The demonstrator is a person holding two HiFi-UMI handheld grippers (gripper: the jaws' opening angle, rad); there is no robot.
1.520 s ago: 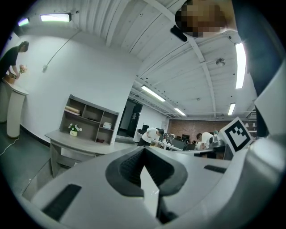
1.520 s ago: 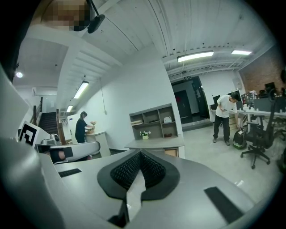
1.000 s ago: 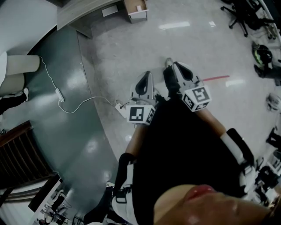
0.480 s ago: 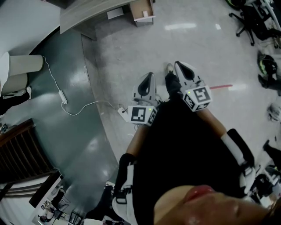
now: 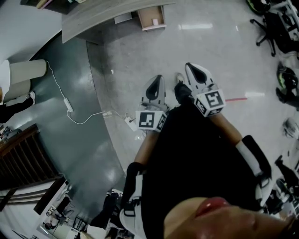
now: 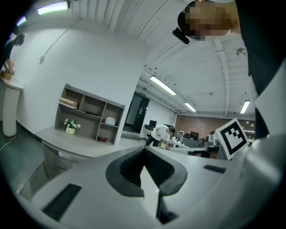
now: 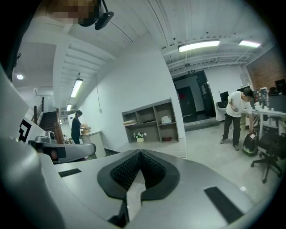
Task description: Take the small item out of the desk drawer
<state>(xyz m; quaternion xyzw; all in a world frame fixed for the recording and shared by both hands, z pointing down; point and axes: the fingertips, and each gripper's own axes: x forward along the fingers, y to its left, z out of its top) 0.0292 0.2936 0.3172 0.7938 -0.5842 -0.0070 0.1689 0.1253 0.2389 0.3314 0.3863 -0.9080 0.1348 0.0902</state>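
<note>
Both grippers are held close in front of the person's body, above the floor. In the head view my left gripper (image 5: 155,88) and my right gripper (image 5: 196,74) point toward a curved grey desk (image 5: 107,14) at the top. Below the desk's edge an open brownish drawer (image 5: 152,17) shows a small pale item (image 5: 154,21) inside. Seen from its own camera, my left gripper (image 6: 144,167) is shut with nothing between the jaws, and the desk (image 6: 67,143) lies ahead. My right gripper (image 7: 140,165) is likewise shut and empty.
A white cable with a power strip (image 5: 70,107) trails over the floor at the left, near a white cylinder (image 5: 25,70). Office chairs (image 5: 271,28) stand at the right. A grey shelf unit (image 7: 149,120) sits on the desk. A person (image 7: 234,114) bends over a table far right.
The desk and its open drawer have slid down in the head view and look nearer. Both grippers keep their place before the body and stay shut.
</note>
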